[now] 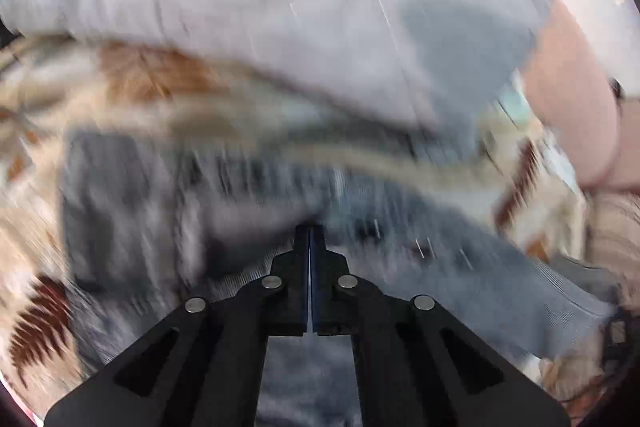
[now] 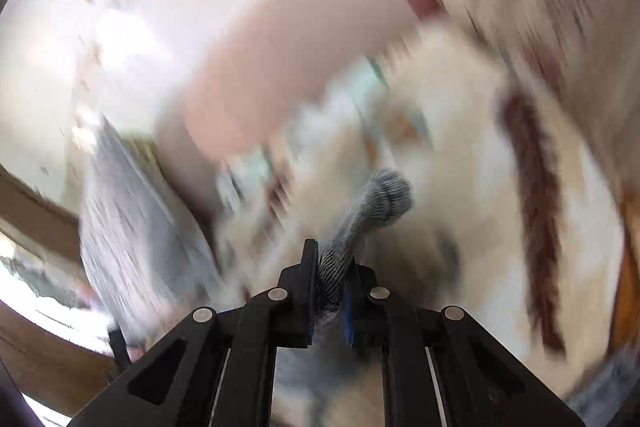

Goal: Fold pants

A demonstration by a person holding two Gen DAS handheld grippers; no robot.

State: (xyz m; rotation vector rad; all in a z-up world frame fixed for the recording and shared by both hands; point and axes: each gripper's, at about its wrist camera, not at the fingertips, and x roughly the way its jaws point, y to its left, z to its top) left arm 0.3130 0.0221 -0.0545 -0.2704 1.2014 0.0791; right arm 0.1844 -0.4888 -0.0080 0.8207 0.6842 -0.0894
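Observation:
The grey-blue pants (image 1: 160, 187) lie blurred across a patterned cream and brown cover (image 1: 140, 75) in the left wrist view. A ribbed grey band of them (image 1: 540, 291) runs off to the lower right. My left gripper (image 1: 310, 231) points down over the pants with its fingers pressed together, and no cloth shows between them. In the right wrist view my right gripper (image 2: 332, 259) is shut on a bunched, finely striped grey fold of the pants (image 2: 384, 199), which sticks out past the fingertips.
A person in a light grey shirt (image 1: 280, 7) fills the top of the left wrist view, with a bare arm (image 1: 572, 107) at the right. The same arm (image 2: 280, 47) crosses the right wrist view above the patterned cover (image 2: 460, 147). Both views are heavily blurred.

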